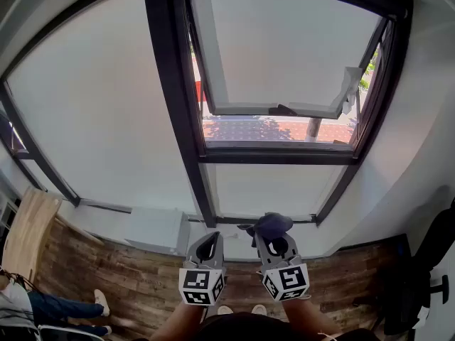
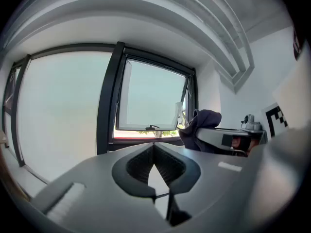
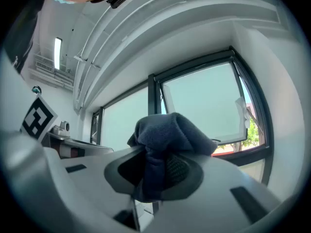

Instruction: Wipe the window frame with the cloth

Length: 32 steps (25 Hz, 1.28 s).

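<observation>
Right gripper [image 1: 274,243] fingers clamped on cloth [image 3: 170,132], well below window frame [image 1: 170,98]; left gripper [image 2: 154,150] fingers together, empty.

The cloth [image 3: 167,137] is dark navy blue. The window frame [image 1: 173,105] is black around pale, frosted grey-white panes. The left gripper [image 2: 154,148] and the right gripper [image 3: 156,157] are matt grey with black ribbed jaw pads. Their marker cubes [image 1: 202,286] show black squares on white. The near floor [image 1: 142,275] is brown with a wood-plank pattern. The right wall [image 1: 419,119] is white.
</observation>
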Available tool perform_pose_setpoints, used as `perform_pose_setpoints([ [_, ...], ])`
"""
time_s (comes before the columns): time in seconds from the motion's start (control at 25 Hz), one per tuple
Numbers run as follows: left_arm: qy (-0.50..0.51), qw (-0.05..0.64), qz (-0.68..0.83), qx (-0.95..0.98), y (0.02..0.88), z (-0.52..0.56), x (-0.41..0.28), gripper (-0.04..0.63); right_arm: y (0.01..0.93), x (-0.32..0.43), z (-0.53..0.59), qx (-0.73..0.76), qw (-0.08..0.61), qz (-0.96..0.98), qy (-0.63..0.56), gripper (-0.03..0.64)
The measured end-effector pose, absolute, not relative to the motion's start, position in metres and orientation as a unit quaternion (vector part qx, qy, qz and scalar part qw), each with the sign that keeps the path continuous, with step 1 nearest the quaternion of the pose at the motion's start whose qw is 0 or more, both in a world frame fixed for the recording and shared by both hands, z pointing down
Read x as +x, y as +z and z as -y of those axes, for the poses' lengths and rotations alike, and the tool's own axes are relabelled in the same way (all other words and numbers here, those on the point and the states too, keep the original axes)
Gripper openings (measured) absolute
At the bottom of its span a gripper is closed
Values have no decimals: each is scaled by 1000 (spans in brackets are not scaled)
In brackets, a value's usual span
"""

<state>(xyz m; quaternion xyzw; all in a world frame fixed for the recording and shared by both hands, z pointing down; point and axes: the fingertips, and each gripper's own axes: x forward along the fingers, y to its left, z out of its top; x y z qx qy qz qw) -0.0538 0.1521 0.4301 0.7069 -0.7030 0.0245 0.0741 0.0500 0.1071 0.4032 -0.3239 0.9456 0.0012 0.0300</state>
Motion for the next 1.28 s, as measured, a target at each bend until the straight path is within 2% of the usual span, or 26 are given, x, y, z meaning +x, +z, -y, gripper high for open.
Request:
perform_pose_setpoints([
  [0.64, 7, 77, 704, 706, 434, -157, -78, 9, 404, 20, -114, -301, 35, -953, -14, 81],
  [1.28, -9, 91, 683, 724, 451, -170, -121, 9, 420, -23, -136, -329, 6, -944, 5, 81],
])
